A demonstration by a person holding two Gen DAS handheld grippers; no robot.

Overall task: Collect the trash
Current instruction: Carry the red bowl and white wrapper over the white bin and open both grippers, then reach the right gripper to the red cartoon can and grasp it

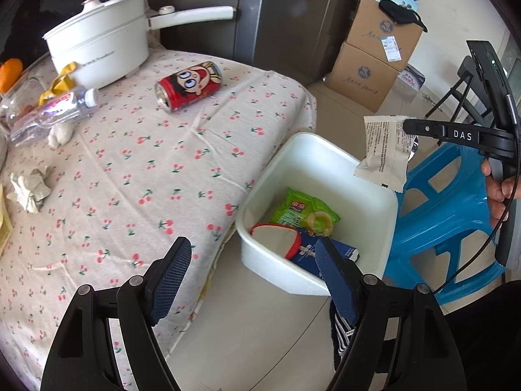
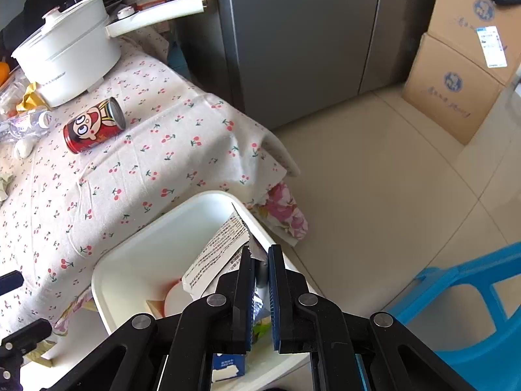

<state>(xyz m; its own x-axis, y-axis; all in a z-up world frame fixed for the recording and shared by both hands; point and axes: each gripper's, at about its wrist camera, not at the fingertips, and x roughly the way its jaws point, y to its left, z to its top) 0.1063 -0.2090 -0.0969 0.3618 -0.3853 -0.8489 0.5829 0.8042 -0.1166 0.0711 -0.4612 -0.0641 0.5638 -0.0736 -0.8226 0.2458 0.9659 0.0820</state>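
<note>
Right tool (image 2: 260, 280) is pinched narrow on a pale printed wrapper (image 2: 216, 251), holding it over the white bin (image 2: 136, 260) that sits on the floor against the edge of the counter (image 2: 97, 176); most of the wrapper hangs ahead of and below the fingertips, inside the bin's outline. Left tool (image 1: 254, 270) stands wide with nothing between its pads, poised over the near corner of the bin, where a green snack packet (image 1: 302, 208) and a blue carton (image 1: 329, 254) already lie. The step in hand looks like the drop — the right tool only needs to spread so the wrapper falls in. After that, more trash waits ahead and to the left of the left tool on the counter: a red can (image 1: 189, 86) on its side, a clear plastic bottle (image 1: 52, 114) and crumpled paper (image 1: 31, 187) — each wants a fresh reach and a firm pinch.
</note>
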